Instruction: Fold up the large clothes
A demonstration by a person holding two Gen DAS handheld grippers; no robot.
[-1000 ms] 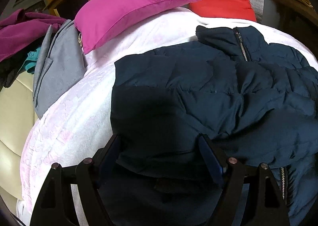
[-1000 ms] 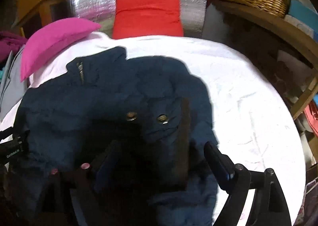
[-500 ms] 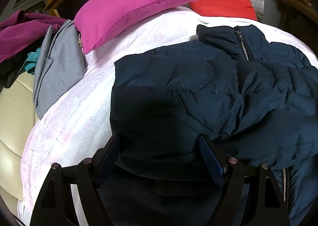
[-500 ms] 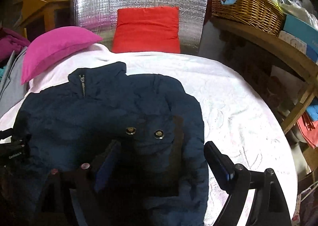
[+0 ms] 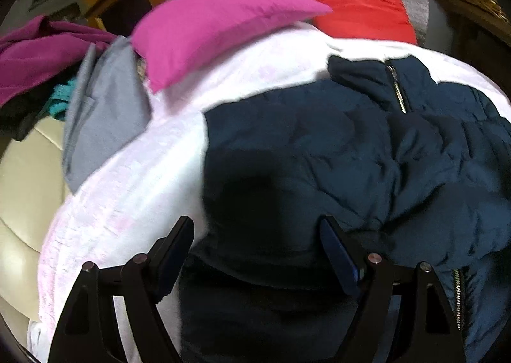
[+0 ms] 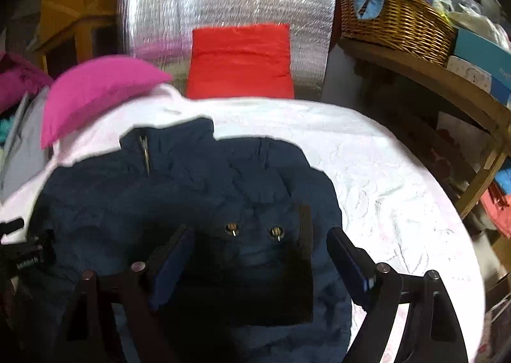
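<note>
Across the middle of the white bedspread [image 6: 383,171] lies the navy padded jacket [image 5: 319,145], sleeves folded in, both the left gripper [image 5: 255,248] and right gripper [image 6: 260,254], its jaws just narrowing, unclenched above it; grasp the hem evenly.

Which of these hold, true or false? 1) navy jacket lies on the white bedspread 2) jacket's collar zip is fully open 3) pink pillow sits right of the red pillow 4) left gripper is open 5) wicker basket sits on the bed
1) The navy puffer jacket lies on the white bedspread. True.
2) Its collar zip is fully open. False: the zipper looks closed at the collar.
3) The pink pillow sits right of the red pillow. False: it sits to the left.
4) The left gripper is open. True: its jaws stand apart over the jacket, pressing on nothing.
5) The wicker basket sits on the bed. False: it rests on a wooden shelf beside the bed.
</note>
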